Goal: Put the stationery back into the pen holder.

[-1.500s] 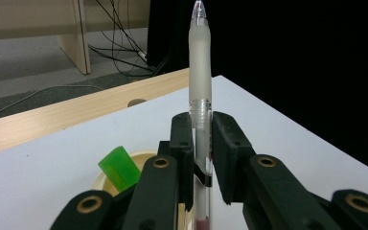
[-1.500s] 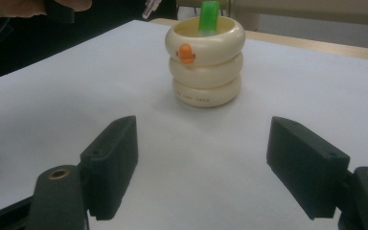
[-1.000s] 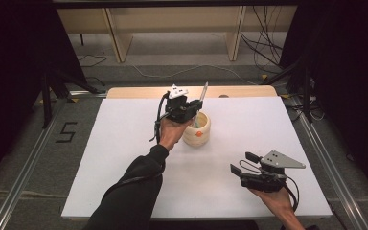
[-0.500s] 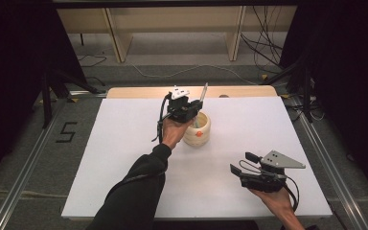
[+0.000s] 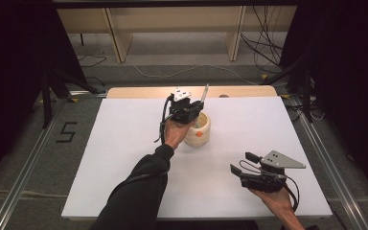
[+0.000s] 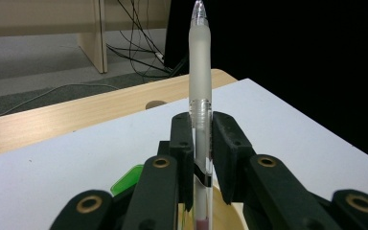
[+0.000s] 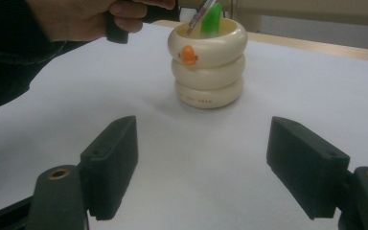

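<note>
Pen, translucent white plastic with a frosted grip point(image 6: 200, 86), is clamped upright between the left gripper point(image 6: 201, 143) jaws, its lower end down inside the cream ribbed ring-stack holder with an orange mark point(image 7: 207, 60) directly under that gripper. Green flat item point(image 7: 212, 19) is also in the holder, probably another tool. Right gripper point(image 7: 203, 163) jaws stand wide apart, holding nothing, holder ahead of it on the white tabletop point(image 5: 124, 143).
</note>
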